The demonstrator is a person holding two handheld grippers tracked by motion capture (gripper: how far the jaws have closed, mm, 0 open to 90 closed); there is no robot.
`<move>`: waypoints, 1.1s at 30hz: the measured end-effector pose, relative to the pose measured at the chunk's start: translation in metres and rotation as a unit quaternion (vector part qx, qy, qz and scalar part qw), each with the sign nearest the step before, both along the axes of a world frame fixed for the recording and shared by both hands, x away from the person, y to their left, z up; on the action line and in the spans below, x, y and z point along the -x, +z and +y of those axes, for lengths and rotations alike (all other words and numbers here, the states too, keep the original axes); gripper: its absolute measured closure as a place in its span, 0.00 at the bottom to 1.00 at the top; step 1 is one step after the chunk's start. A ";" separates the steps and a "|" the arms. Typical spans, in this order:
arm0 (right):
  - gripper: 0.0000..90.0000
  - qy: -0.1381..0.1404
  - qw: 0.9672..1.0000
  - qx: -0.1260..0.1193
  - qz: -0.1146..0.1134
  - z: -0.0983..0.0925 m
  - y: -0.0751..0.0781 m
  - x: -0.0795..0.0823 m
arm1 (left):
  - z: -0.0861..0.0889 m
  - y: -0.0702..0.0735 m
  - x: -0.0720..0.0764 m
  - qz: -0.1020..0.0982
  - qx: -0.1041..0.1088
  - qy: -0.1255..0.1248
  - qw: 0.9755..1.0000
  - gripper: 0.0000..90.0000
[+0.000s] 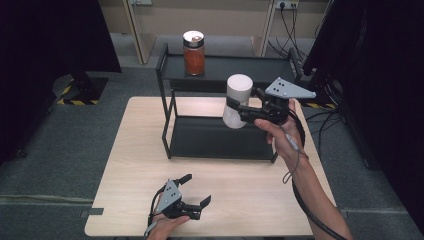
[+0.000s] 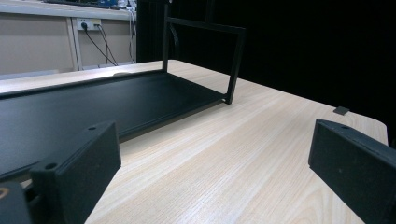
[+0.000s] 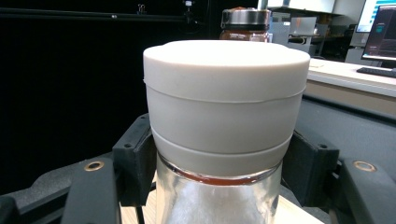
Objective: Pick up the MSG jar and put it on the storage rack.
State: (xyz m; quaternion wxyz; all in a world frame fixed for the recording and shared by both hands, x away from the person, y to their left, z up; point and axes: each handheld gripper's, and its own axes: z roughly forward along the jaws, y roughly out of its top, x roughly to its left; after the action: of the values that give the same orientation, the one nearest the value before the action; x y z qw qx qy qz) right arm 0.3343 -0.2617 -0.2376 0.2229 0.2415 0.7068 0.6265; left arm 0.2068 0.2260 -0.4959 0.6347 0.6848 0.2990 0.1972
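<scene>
My right gripper (image 1: 239,109) is shut on a glass jar with a tall white lid (image 1: 237,101), held upright in the air in front of the black two-tier rack (image 1: 167,115). In the right gripper view the jar (image 3: 224,116) stands close up, and both jaws press on its neck just under the lid. A second jar (image 1: 194,52) with a metal lid and red-orange contents stands on the rack's top shelf, and its top (image 3: 245,22) peeks over the white lid. My left gripper (image 1: 196,189) rests near the table's front edge, open and empty.
The light wooden table (image 1: 135,165) bears the rack at its back half. The rack's lower shelf (image 2: 93,102) is bare. Grey floor surrounds the table, black curtains hang on both sides, and cables and wall sockets (image 1: 286,5) lie behind.
</scene>
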 end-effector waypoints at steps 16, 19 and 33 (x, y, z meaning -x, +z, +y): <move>0.40 -0.006 1.000 -0.001 -0.004 0.013 0.039 -0.015 | 0.000 0.000 0.000 0.000 0.000 0.000 1.000 0.02; 0.40 -0.009 1.000 -0.002 -0.004 0.017 0.049 -0.019 | 0.000 0.000 0.000 0.001 0.000 0.000 1.000 0.02; 0.40 -0.041 0.999 0.004 -0.001 0.040 0.074 -0.043 | 0.001 0.001 0.000 -0.001 0.001 -0.001 1.000 0.02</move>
State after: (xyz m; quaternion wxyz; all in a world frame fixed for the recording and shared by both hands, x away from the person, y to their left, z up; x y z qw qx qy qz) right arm 0.3771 -0.2214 -0.1634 0.2506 0.2687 0.6984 0.6142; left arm 0.2067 0.2273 -0.4953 0.6361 0.6839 0.2981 0.1971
